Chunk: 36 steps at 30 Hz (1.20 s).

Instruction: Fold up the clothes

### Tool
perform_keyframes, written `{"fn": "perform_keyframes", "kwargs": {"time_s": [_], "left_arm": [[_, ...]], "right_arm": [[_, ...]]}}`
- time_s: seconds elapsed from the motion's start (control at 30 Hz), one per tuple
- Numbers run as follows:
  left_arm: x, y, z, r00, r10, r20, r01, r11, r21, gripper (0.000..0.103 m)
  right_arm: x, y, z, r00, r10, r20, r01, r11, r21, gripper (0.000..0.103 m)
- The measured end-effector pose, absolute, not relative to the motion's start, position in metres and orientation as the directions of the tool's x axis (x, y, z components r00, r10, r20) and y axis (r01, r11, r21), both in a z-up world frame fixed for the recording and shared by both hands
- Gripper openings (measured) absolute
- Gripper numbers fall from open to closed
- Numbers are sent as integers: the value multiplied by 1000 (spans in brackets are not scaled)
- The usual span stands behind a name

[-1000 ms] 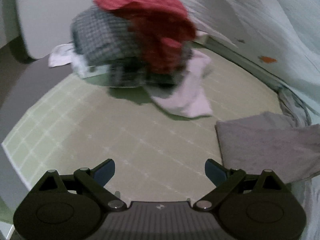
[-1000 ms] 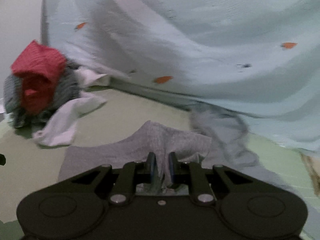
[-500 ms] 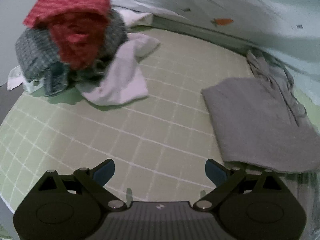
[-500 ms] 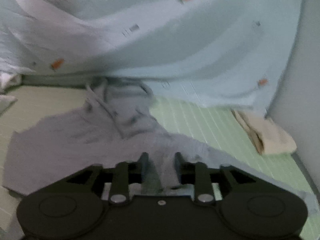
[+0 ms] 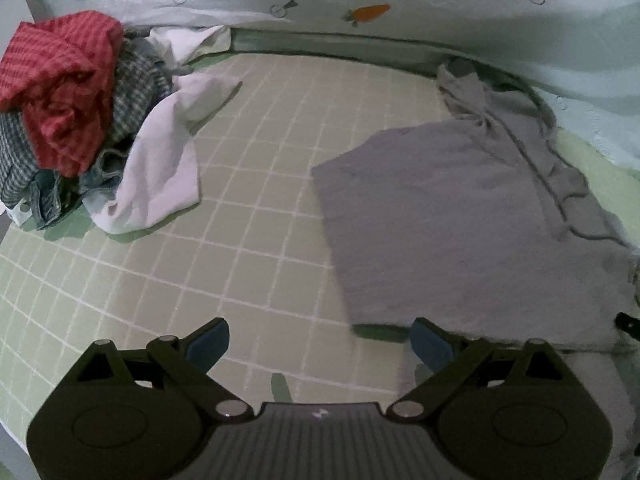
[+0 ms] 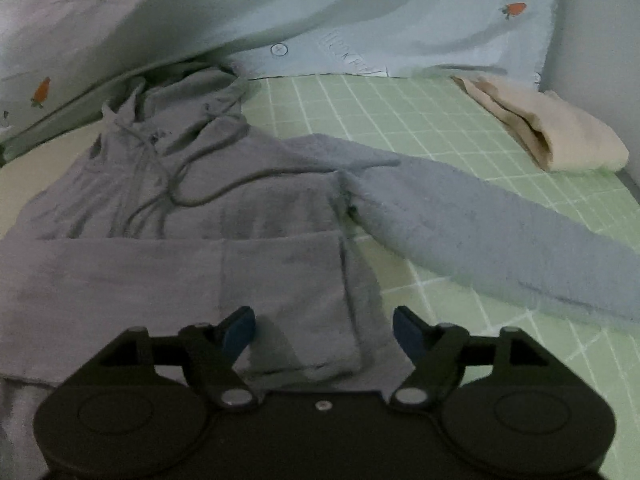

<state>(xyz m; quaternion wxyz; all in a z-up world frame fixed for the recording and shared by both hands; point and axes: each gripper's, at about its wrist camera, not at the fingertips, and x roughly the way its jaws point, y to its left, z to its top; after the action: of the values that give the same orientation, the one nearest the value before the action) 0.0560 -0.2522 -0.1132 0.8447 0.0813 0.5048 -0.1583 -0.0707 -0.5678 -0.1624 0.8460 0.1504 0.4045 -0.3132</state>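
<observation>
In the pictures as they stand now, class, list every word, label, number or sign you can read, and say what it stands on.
No text can be read for certain.
Pale blue bedsheet: one line of printed capitals, too blurred to read.
Same sheet: orange carrot pictures and small circle marks, not words.
Grey hoodie, clothes pile, folded beige cloth, grippers: no lettering visible.

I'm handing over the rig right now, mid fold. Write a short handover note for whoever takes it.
Left gripper: open, empty, over the green checked mat by the near corner of the grey hooded sweatshirt.
Right gripper: fingers opening above the sweatshirt's folded-in panel, gripping nothing.
Done: one side folded across the body.
Left: the outstretched sleeve, the hood, the final folds; then the pile of red, checked and white clothes. A folded beige garment lies at the mat's far corner.
</observation>
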Motion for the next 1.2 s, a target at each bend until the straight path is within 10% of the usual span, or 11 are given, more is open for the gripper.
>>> {"fn": "perform_keyframes", "kwargs": {"time_s": [0.5, 0.8, 1.2], "left_arm": [[16, -324, -117, 470, -208, -858, 266, 960, -86, 97], [32, -329, -117, 487, -127, -864, 212, 977, -24, 97], [47, -338, -138, 431, -116, -895, 223, 975, -19, 97]], "right_arm": [[-69, -581, -166, 549, -247, -798, 457, 889, 39, 68], [-76, -601, -160, 585, -219, -781, 471, 876, 107, 5], [-64, -586, -108, 709, -322, -628, 395, 918, -25, 3]]}}
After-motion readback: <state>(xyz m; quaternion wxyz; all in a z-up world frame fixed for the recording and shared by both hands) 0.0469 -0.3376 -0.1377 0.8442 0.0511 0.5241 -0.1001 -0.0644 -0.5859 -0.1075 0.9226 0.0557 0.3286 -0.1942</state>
